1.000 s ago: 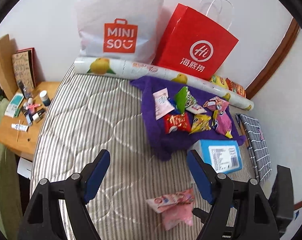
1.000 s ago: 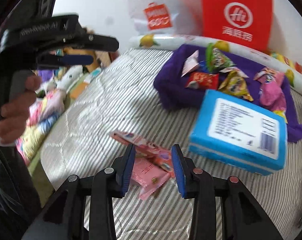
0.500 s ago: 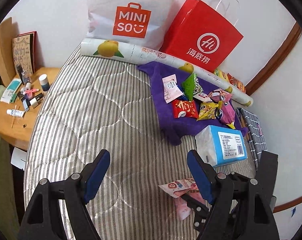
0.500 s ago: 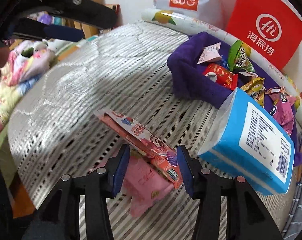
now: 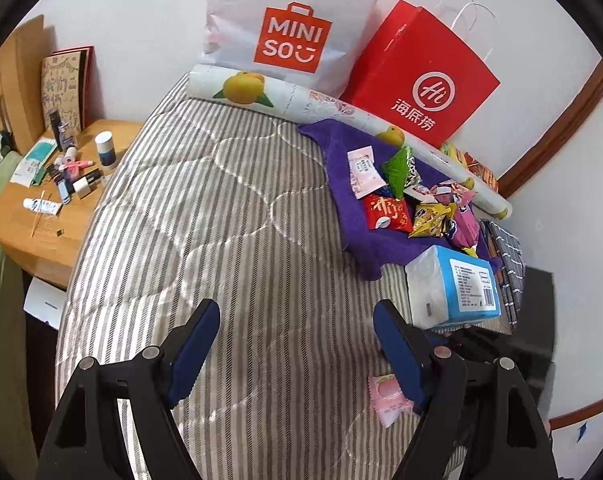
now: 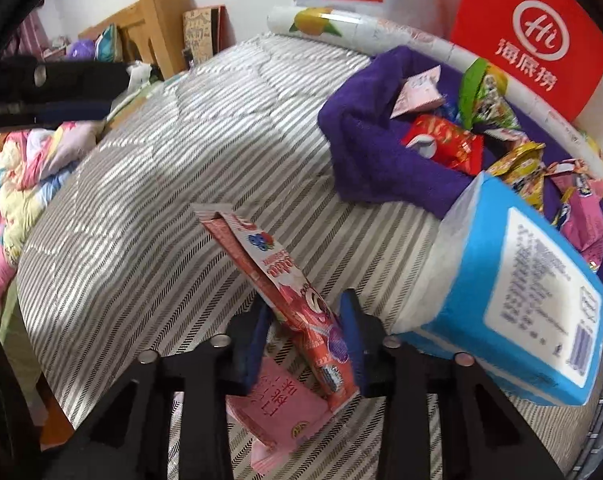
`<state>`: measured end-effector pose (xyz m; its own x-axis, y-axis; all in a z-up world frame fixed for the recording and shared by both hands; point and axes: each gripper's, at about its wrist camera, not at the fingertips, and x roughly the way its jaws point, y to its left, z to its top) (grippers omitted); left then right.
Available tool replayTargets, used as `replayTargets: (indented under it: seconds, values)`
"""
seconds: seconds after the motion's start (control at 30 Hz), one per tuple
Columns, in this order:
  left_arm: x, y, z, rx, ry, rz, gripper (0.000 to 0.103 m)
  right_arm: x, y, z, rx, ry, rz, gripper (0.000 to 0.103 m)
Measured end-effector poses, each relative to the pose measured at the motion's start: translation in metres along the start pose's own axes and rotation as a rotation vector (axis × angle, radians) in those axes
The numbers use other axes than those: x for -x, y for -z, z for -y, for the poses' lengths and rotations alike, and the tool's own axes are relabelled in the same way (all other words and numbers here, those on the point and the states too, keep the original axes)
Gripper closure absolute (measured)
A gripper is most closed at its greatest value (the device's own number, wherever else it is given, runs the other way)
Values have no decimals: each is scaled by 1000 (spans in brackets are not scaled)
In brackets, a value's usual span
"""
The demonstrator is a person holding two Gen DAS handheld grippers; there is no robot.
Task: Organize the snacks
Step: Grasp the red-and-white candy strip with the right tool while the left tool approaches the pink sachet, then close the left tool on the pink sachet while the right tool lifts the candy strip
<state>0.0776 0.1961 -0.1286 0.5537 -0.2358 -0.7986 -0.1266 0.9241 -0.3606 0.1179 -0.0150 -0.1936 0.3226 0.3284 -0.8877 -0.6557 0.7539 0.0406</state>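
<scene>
My right gripper (image 6: 303,312) is shut on a long red-and-pink snack packet (image 6: 285,292) that stands up between its fingers, over a flat pink packet (image 6: 285,412) lying on the striped mattress (image 6: 161,184). The pink packet also shows in the left wrist view (image 5: 389,396). A purple towel (image 5: 349,184) at the right holds several snack packets, among them a red one (image 5: 387,212) and a green one (image 5: 397,168). My left gripper (image 5: 297,344) is open and empty above the mattress.
A blue tissue pack (image 5: 457,292) lies just in front of the towel. A white MINISO bag (image 5: 293,28), a red paper bag (image 5: 421,76) and a rolled mat (image 5: 285,96) stand against the wall. A wooden side table (image 5: 41,208) with small items is at left.
My right gripper has closed on the long red-and-pink packet and tilted it up off the pink packet. My left gripper has drawn back and up, showing more of the bed.
</scene>
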Motion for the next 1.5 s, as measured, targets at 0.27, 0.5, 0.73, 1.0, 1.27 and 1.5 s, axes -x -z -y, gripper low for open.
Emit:
replayTargets:
  seconds: [0.27,0.5,0.73,1.0,1.27,1.5]
  values:
    - [-1,22,9,-11,-21,-33,26,38,10,8,-75,-15,113,81]
    - [-21,50,36,-62,-32,-103,26,86,32,27,-154,25,212,81]
    - [-56,71,61,-55,39,-202,26,122,80,58,-245,61,262,81]
    - [-73,79,83,-56,62,-219,22,123,124,82,-336,40,243,81]
    - [-85,90,116,-161,-47,-201,9,109,146,111,-429,63,215,81]
    - [-96,99,138,-213,-138,-170,8,107,159,123,-473,56,218,81]
